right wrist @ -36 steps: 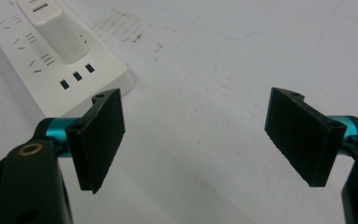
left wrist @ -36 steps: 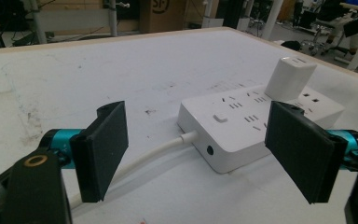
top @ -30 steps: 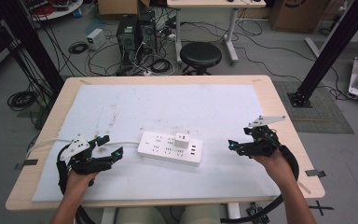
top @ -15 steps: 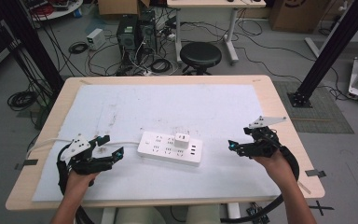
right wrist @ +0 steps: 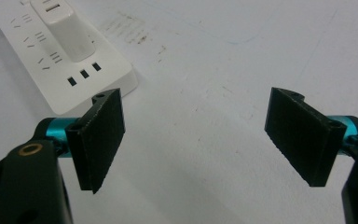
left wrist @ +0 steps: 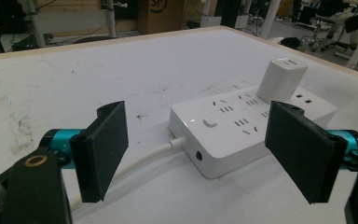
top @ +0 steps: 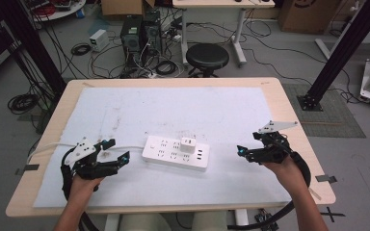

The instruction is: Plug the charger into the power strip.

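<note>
Nothing had shifted since the earlier frames: both my hands kept their places, and the white power strip [top: 175,153] lay where it had been, near the middle of the pale mat [top: 183,110] on the worktop [top: 289,115]. My left hand-held gripper [top: 116,151] sat just beside the strip's cord end, its jaws spread with nothing between them; in the left gripper view the strip [left wrist: 242,126] lay straight ahead and slightly right, the white cable [left wrist: 140,161] running back toward me between the jaws. My right hand-held gripper [top: 241,151] was also spread and empty, pointing at the strip's far end but set farther off, so my left hand was the nearer one. The strip's long axis ran across the worktop from one hand to the other, tilted a little. A white charger block [top: 188,144] stood plugged upright into its top, toward the right end; I judged that to be the piece to pull. The strip [right wrist: 65,60] looked like smooth, hard plastic with rounded corners, the charger [right wrist: 63,28] glossy and boxy, the mat matt and scuffed with dark smudges
</note>
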A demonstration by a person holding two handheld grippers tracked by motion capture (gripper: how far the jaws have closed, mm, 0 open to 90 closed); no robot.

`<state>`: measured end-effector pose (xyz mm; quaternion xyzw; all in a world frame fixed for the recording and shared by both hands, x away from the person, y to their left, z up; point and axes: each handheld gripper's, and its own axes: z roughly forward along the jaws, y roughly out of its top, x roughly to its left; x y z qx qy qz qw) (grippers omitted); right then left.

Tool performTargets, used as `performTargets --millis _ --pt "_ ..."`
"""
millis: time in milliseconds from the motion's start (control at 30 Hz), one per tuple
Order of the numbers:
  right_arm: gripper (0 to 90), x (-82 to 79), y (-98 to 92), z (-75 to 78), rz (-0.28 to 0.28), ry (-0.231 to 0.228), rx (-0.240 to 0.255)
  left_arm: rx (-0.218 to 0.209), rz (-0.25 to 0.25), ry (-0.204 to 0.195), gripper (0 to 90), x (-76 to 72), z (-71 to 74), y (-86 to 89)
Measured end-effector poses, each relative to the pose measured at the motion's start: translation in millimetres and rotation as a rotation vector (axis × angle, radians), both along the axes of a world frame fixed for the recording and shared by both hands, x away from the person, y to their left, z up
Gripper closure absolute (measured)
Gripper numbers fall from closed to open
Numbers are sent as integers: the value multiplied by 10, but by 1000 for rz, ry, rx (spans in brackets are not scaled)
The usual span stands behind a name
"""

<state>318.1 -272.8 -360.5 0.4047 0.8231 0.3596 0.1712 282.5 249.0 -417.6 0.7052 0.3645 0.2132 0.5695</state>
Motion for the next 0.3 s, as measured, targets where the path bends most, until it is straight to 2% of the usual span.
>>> performTargets --millis 300 --pt "204 -15 -15 8 0 -4 0 -7 8 -1 214 -7 -19 8"
